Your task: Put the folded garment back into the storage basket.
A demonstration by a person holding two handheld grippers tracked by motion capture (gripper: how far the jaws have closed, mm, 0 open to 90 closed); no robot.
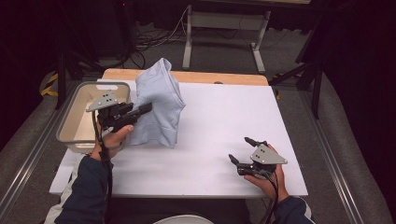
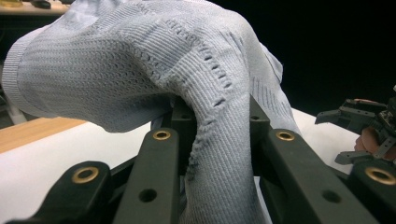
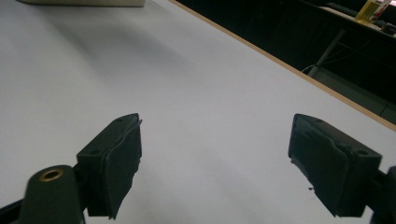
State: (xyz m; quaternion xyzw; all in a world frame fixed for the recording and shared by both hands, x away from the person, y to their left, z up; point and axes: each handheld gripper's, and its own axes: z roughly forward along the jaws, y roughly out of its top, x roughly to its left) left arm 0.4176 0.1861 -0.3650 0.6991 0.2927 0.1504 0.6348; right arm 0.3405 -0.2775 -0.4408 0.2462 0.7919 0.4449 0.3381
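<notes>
A pale blue knitted garment (image 1: pixel 159 102) hangs lifted above the white table top (image 1: pixel 224 116), its lower edge resting on the surface. My left gripper (image 1: pixel 145 108) is shut on the garment's left side; in the left gripper view the knit (image 2: pixel 140 70) drapes over the closed black jaws and hides their tips. My right gripper (image 1: pixel 242 150) stands open low over the table's near right part, with nothing between its pads (image 3: pixel 119 158). It shows in the left gripper view too, as the right gripper (image 2: pixel 348 135) at the right edge.
A beige plastic bin (image 1: pixel 70 126) sits at the table's left edge, beside my left hand. A wooden strip (image 1: pixel 224 77) runs along the far edge. A metal stand (image 1: pixel 224 23) and cables lie on the floor beyond.
</notes>
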